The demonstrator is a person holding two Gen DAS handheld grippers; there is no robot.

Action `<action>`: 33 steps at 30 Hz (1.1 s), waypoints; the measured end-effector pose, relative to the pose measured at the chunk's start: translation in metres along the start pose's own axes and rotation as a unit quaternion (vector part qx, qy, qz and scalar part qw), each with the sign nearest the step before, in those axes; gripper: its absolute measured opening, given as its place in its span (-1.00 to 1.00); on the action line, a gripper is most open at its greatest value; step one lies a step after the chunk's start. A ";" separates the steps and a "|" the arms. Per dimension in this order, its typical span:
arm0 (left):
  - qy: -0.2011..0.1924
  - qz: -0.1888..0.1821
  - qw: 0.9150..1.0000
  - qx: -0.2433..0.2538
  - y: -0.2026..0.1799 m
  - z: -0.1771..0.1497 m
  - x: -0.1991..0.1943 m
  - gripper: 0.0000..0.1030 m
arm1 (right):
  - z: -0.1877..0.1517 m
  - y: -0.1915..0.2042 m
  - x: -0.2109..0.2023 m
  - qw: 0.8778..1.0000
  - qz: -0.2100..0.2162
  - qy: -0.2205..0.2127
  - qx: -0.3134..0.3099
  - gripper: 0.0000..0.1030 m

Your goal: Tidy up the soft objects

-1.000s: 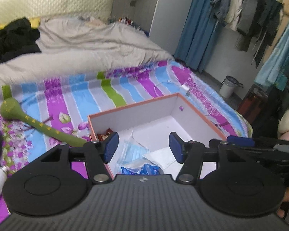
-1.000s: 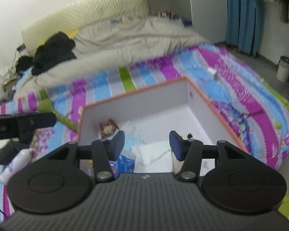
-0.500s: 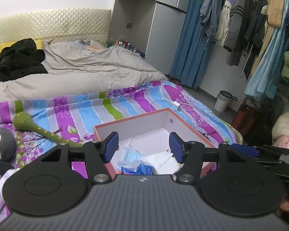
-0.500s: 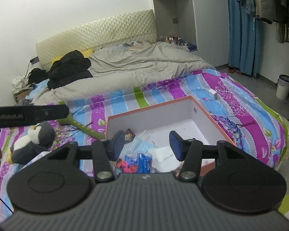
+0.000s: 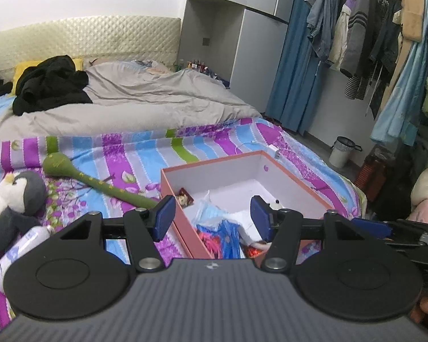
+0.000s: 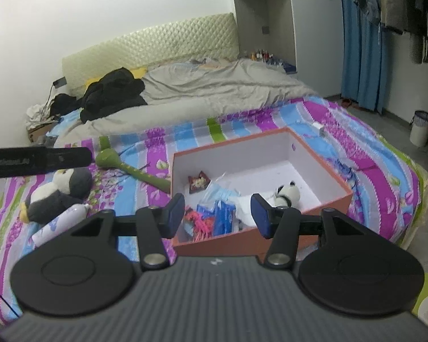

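- Left wrist view: my left claw [image 5: 212,218] hangs open and empty, with the orange box [image 5: 182,229] on the bed [image 5: 145,154] just ahead.
- Penguin plush [image 5: 12,199] lies far to its left.
- Right wrist view: my right claw [image 6: 217,213] is open, empty; panda plush [image 6: 286,193] sits in the box just beyond its right finger.

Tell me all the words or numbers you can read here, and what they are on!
Lettering on the left gripper's black side bar, seen from the right wrist camera: too blurred to read.
Pale bottle beside the penguin toy: blue marks, no words I can read.
Packets in the box: print too small.
Nothing else has writing.
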State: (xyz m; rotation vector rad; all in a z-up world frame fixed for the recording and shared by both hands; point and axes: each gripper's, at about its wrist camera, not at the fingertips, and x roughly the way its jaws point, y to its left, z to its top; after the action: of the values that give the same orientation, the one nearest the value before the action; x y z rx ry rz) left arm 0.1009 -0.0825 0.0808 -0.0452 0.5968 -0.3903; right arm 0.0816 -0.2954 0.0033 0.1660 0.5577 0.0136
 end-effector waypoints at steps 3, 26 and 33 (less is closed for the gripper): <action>0.006 0.005 1.000 -0.002 0.001 -0.012 -0.003 0.24 | -0.008 0.001 0.002 1.000 0.003 0.007 0.003 0.05; 0.018 0.000 1.000 0.003 -0.004 -0.043 0.010 0.24 | -0.039 -0.005 0.007 1.000 -0.005 0.010 0.027 0.05; 0.013 -0.004 1.000 0.005 -0.003 -0.040 0.009 0.24 | -0.039 -0.007 0.007 1.000 -0.008 0.009 0.027 0.05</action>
State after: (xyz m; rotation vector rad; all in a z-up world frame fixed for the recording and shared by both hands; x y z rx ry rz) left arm 0.0843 -0.0856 0.0434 -0.0339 0.6198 -0.4019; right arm 0.0670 -0.2963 -0.0342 0.2152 0.5786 -0.0155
